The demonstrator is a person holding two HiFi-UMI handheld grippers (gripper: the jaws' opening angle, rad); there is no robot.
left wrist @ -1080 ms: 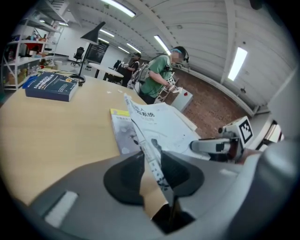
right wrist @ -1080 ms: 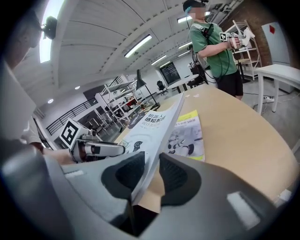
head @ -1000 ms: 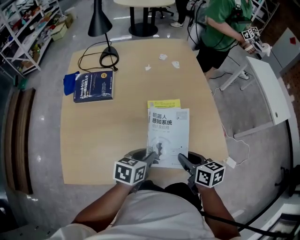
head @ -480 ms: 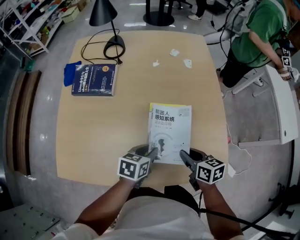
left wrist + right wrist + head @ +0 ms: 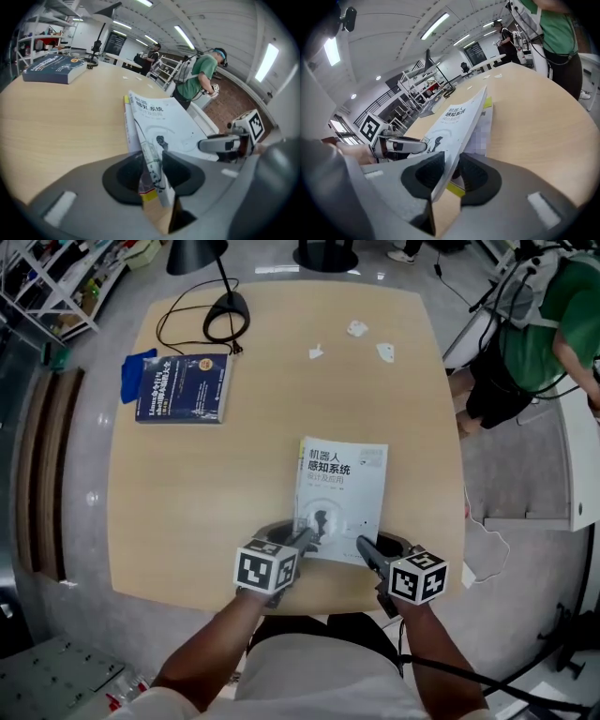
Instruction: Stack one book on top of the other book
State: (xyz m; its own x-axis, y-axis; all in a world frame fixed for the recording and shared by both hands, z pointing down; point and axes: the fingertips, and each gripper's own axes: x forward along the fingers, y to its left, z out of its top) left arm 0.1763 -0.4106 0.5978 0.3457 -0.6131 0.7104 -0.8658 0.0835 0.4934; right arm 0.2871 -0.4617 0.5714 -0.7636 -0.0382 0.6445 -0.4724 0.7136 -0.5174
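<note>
A white book point(image 5: 339, 493) with dark print on its cover lies over the near part of the wooden table point(image 5: 206, 493). My left gripper point(image 5: 307, 538) is shut on its near left corner, and my right gripper point(image 5: 364, 547) is shut on its near right corner. In the left gripper view the book's edge point(image 5: 159, 122) runs between the pads of the left gripper point(image 5: 151, 164). The right gripper view shows the cover point(image 5: 454, 117) tilted up out of the right gripper point(image 5: 452, 171). A dark blue book point(image 5: 183, 387) lies flat at the far left, well away from both grippers.
A blue cloth point(image 5: 134, 374) sticks out beside the blue book. A black lamp base point(image 5: 230, 307) with a looped cable stands at the far edge. Paper scraps point(image 5: 357, 328) lie at the far right. A person in green point(image 5: 544, 334) stands beyond the right edge.
Both grippers have come down with the white book toward the table. The yellow strip seen along its far edge earlier no longer shows. The blue book has stayed where it was.
</note>
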